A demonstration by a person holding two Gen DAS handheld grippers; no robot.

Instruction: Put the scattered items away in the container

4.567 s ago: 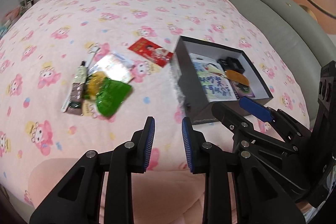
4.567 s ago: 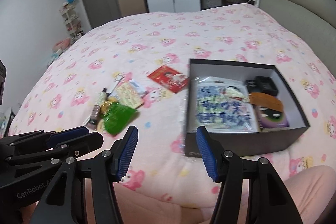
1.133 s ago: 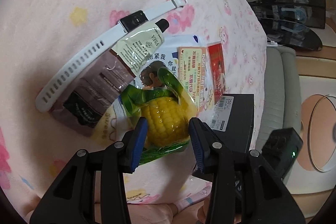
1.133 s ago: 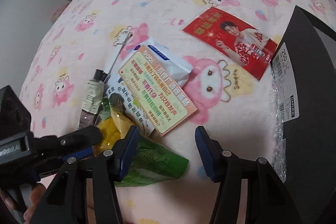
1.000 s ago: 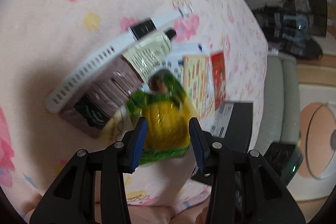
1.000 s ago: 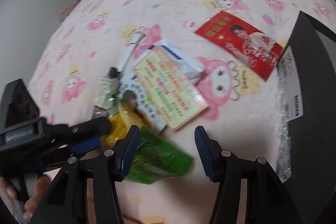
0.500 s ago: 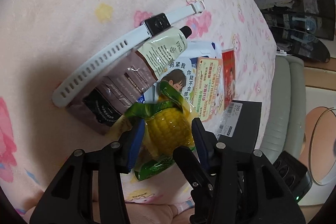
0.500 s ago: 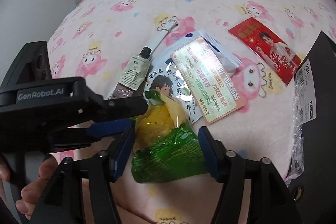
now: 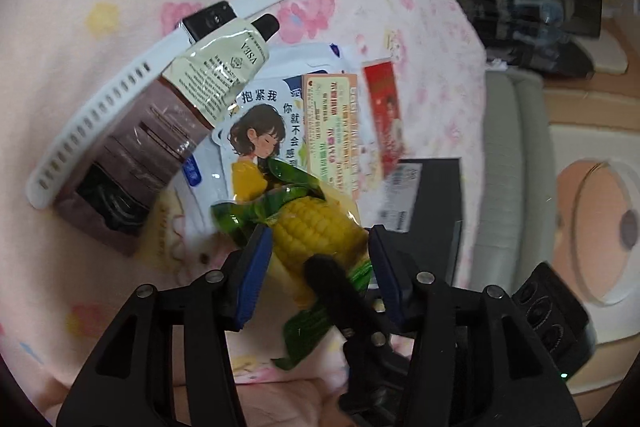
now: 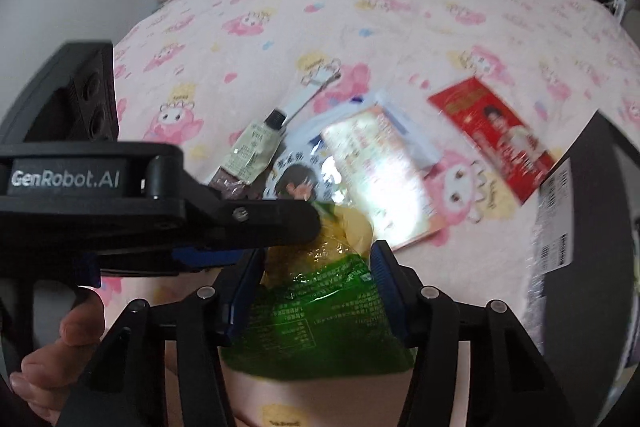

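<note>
Our corn packet [image 9: 316, 227] sits between the spread jaws of both the left gripper [image 9: 316, 263] and right gripper [image 10: 316, 275], neither clamped; the box [image 9: 436, 203] lies at three o'clock. Two grippers closing together could tear or drop the slick wrapper.

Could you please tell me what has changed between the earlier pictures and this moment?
Both grippers came down from above the bed to the pile. The left gripper and the right gripper now both bracket the corn packet, which looks partly raised. The white strap, cream tube, red card and black box stayed put.
</note>
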